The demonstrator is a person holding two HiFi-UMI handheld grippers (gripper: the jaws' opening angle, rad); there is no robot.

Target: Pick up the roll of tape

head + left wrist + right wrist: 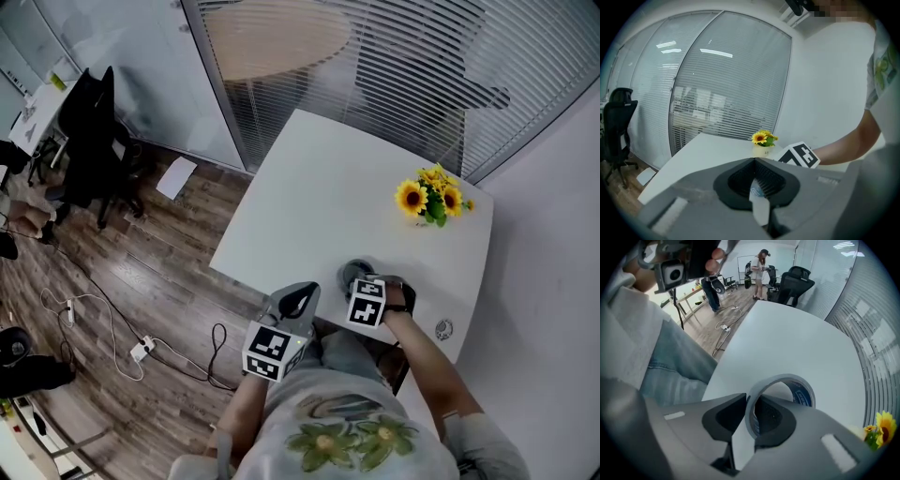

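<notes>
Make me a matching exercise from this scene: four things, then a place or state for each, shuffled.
Things:
1. tape
2. sunflowers
3. left gripper
4. chair

Places or states:
A. black, left of the table
B. wall clamped by the right gripper
C. jaws together, off the table's near edge
D. on the table's far right part

Pairs: 1-B, 2-D, 3-C, 4-A
</notes>
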